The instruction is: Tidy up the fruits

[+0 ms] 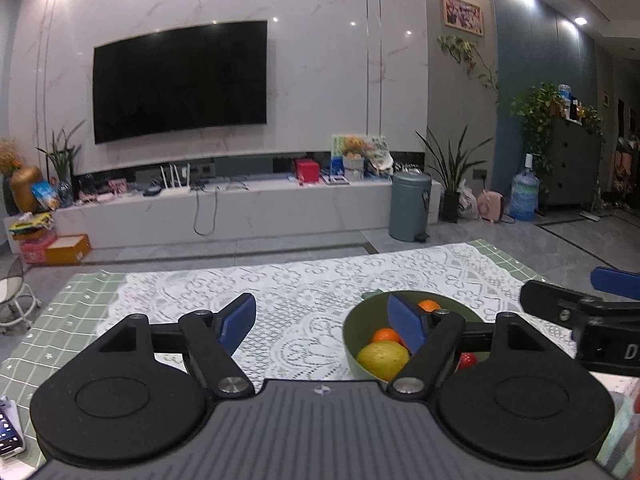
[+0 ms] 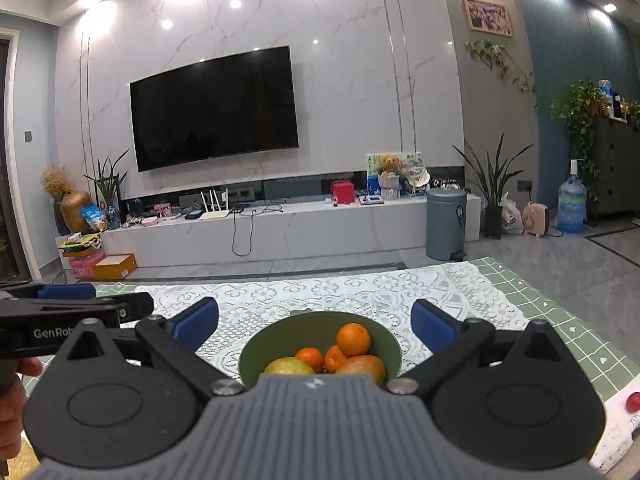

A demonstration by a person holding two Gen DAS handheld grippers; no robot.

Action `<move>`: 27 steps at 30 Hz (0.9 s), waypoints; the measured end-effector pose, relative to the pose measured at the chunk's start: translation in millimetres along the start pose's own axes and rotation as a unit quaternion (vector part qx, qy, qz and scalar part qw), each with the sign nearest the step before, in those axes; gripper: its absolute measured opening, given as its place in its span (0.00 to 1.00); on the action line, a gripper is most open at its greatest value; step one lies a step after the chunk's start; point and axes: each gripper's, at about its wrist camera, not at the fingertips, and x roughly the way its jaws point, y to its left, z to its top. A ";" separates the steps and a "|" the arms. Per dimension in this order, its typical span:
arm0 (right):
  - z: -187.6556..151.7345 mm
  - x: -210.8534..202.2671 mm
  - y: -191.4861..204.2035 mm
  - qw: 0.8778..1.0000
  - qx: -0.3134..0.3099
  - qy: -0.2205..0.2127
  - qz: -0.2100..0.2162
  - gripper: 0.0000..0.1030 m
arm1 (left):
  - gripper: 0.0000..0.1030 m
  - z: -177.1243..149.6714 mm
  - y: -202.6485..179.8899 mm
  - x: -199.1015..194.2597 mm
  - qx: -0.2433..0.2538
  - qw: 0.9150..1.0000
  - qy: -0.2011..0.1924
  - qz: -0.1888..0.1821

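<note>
A green bowl (image 2: 384,340) stands on the lace cloth and holds oranges (image 2: 353,339), a yellow-green fruit (image 2: 288,366) and a mango-like fruit (image 2: 362,366). My right gripper (image 2: 316,324) is open and empty, its jaws wide on either side of the bowl. The bowl also shows in the left wrist view (image 1: 356,328), with an orange (image 1: 385,336), a yellow-green fruit (image 1: 382,358) and a red fruit (image 1: 466,360). My left gripper (image 1: 324,320) is open and empty, to the left of the bowl; its right finger hangs over the bowl. A small red fruit (image 2: 633,403) lies on the table at the right.
A white lace cloth (image 1: 280,292) covers a green checked tablecloth (image 1: 60,320). A phone (image 1: 8,432) lies at the table's near left edge. The right gripper shows at the right of the left wrist view (image 1: 580,312). Beyond the table are a TV wall, cabinet and bin.
</note>
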 end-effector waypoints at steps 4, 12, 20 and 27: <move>-8.8 -9.6 2.0 1.000 0.003 -0.006 -0.004 0.96 | 0.87 -9.0 -1.4 -4.2 0.021 1.000 -0.006 0.018; -33.3 -4.1 6.7 0.999 -0.017 0.028 -0.023 0.96 | 0.87 -25.6 0.0 2.6 0.018 0.999 0.017 0.024; -56.5 11.9 11.1 0.998 -0.023 0.054 -0.016 0.96 | 0.87 -44.6 4.2 14.0 0.021 0.998 0.055 0.024; -61.9 24.0 0.6 0.998 0.013 0.062 -0.002 0.96 | 0.87 -57.1 3.1 27.6 0.020 0.996 0.081 0.026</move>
